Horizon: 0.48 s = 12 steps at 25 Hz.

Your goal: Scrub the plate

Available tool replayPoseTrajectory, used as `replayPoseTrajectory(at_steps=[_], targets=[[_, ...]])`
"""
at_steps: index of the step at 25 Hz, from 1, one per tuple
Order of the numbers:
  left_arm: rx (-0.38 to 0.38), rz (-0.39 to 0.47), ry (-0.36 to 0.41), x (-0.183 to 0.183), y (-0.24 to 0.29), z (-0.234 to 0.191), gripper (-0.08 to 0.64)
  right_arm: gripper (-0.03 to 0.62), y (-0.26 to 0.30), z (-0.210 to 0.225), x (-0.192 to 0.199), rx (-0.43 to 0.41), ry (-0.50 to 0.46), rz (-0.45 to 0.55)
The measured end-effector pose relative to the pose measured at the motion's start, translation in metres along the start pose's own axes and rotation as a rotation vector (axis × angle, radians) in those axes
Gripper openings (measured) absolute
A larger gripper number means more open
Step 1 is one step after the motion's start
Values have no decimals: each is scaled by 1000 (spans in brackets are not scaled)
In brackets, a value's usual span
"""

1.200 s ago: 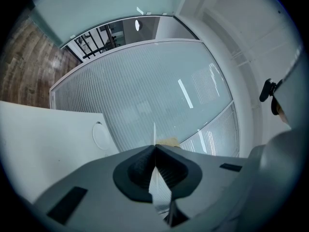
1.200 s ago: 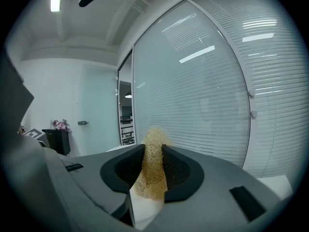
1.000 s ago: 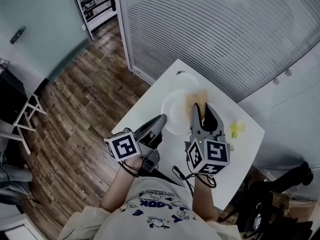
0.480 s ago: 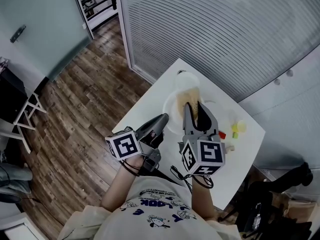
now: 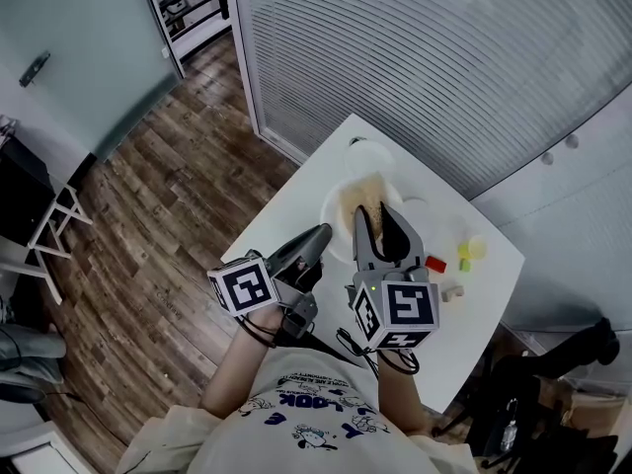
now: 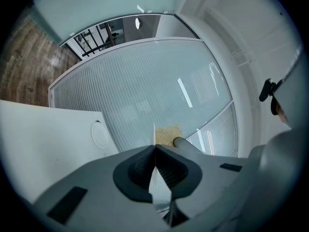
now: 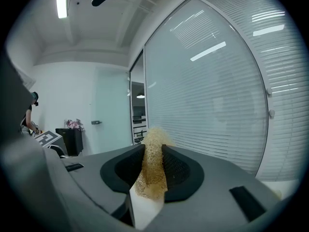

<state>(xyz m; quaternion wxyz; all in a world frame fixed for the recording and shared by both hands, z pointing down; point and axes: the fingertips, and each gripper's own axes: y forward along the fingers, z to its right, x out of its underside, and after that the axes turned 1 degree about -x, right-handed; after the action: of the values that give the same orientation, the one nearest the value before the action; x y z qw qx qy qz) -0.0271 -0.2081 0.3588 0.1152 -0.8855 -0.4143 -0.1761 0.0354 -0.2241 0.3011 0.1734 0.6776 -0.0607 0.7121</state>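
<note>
Head view: white round plate (image 5: 336,220), rim pinched by left fingers (image 5: 308,244) (right fingers (image 5: 363,237) clamp a tan scrubber (image 5: 363,196)).

The white worktop (image 5: 286,235) carries a red block (image 5: 435,264), a beige one (image 5: 452,291) and yellow pieces (image 5: 477,248) near its right edge. At its far corner is perhaps a small white dish (image 5: 367,152). Wooden floor (image 5: 168,186) lies to its left.

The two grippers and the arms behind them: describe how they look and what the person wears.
The left gripper and the right gripper are grey, tapering to two jaws lined with black ribbed pads. Each carries a white cube with black square markers. Black cables loop near the wrists. The person wears a light shirt with dark blue print, forearms uncovered.
</note>
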Motion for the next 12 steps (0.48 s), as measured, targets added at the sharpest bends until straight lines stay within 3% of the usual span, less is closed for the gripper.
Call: replayPoseTrajectory(at_steps=[12], targets=[[11,17,13,-5,0,3,26,109,-5,-18,1,-46,-13,-1]])
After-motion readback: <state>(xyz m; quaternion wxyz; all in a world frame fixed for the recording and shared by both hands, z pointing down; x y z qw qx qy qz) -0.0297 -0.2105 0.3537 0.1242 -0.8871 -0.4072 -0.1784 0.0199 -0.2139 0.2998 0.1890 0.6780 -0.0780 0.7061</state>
